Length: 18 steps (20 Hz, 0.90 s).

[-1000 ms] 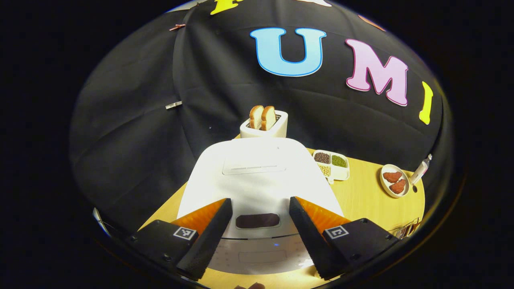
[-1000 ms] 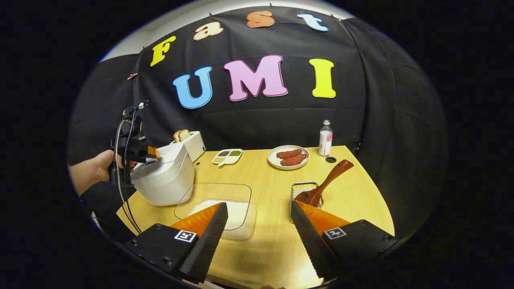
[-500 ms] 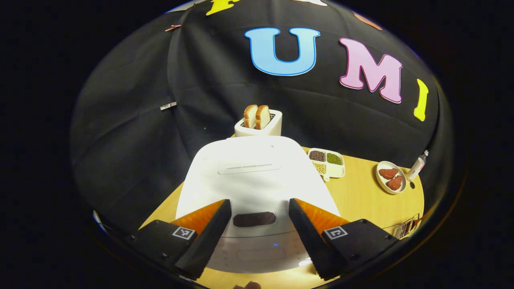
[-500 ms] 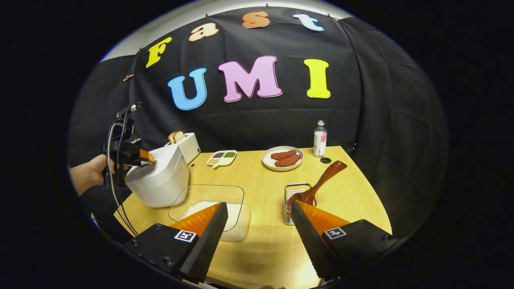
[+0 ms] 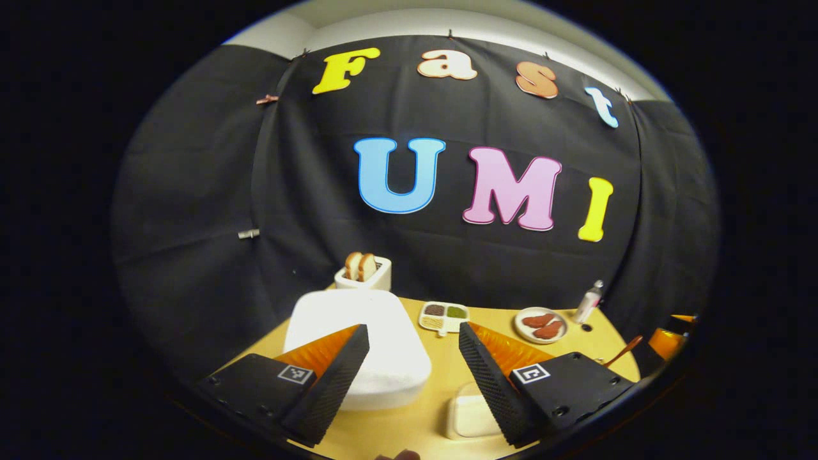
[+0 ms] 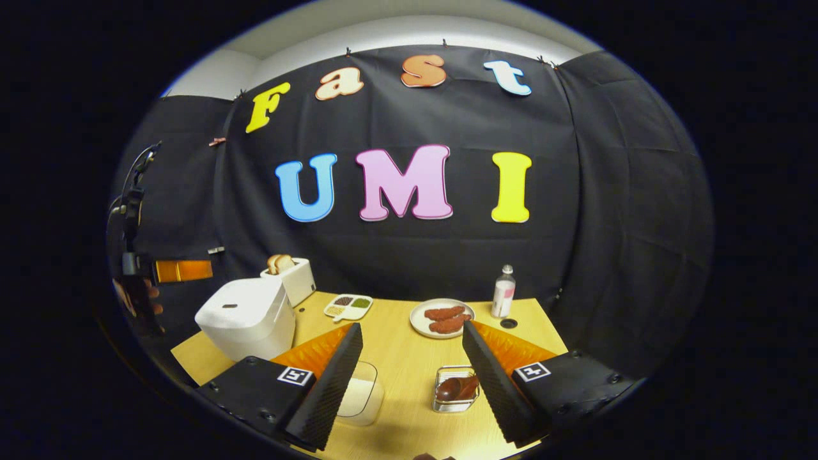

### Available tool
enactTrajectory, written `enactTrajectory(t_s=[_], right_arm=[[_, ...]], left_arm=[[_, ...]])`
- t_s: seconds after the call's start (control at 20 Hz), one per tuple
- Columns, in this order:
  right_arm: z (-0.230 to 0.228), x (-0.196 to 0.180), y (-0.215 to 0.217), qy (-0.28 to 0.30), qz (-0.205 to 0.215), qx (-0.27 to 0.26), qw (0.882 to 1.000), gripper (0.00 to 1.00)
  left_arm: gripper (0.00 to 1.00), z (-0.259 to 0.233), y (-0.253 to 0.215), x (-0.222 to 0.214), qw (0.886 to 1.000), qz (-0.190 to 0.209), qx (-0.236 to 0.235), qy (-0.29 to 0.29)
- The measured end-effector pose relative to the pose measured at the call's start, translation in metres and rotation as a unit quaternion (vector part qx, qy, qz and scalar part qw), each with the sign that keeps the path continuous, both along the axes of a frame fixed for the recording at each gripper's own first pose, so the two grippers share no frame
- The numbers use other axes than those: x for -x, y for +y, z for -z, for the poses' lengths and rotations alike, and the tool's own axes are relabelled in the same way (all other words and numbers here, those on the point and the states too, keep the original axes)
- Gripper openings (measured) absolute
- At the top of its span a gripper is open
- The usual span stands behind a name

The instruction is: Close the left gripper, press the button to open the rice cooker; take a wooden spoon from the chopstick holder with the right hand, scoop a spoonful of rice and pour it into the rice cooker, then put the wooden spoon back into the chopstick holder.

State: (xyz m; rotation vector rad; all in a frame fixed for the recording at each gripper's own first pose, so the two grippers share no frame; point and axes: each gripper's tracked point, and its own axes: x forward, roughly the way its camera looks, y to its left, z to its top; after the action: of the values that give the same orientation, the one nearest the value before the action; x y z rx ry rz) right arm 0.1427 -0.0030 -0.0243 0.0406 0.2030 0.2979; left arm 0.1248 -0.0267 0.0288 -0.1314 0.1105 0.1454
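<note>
With both the left gripper (image 5: 414, 342) and right gripper (image 6: 412, 338) spread open and empty above the table (image 6: 402, 358), the closed rice cooker (image 5: 364, 348) beyond risks staying shut, since open fingers would likely straddle its button, while the wooden spoon (image 6: 457, 387) sits in the holder (image 6: 455, 390).

In the left gripper view the left hand-held gripper (image 5: 413, 370) has its fingers spread wide, with nothing between them, above the near edge of the desk (image 5: 562, 351). The white rice cooker (image 5: 361, 342), lid down, sits behind its left finger, with a toaster (image 5: 364, 273) holding two slices farther back. To the right lie a divided dish of beans (image 5: 444, 315), a plate of meat (image 5: 539, 324) and a small bottle (image 5: 588, 301).
</note>
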Motion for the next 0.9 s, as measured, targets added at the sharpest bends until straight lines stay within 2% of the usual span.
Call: enactTrajectory(t_s=[0.3, 0.4, 0.5, 0.65, 0.9], right_arm=[[-0.016, 0.034, -0.011, -0.006, -0.011, 0.000, 1.000, 0.98], [-0.019, 0.053, -0.013, -0.006, 0.008, -0.006, 1.000, 0.99], [-0.022, 0.068, -0.018, -0.010, 0.039, -0.006, 0.999, 0.98], [-0.017, 0.098, -0.009, -0.004, 0.058, -0.025, 0.998, 0.98], [-0.006, 0.130, -0.005, -0.004, 0.083, -0.022, 0.996, 0.98]], left_arm=[[0.95, -0.004, -0.027, 0.070, 0.999, -0.020, -0.007, -0.035], [0.95, -0.011, -0.022, 0.084, 0.998, -0.014, -0.038, -0.053], [0.95, -0.011, -0.021, 0.094, 0.997, 0.007, -0.051, -0.053], [0.95, -0.014, -0.012, 0.110, 0.996, 0.023, -0.055, -0.069], [0.95, 0.007, -0.012, 0.140, 0.996, 0.041, -0.043, -0.065]])
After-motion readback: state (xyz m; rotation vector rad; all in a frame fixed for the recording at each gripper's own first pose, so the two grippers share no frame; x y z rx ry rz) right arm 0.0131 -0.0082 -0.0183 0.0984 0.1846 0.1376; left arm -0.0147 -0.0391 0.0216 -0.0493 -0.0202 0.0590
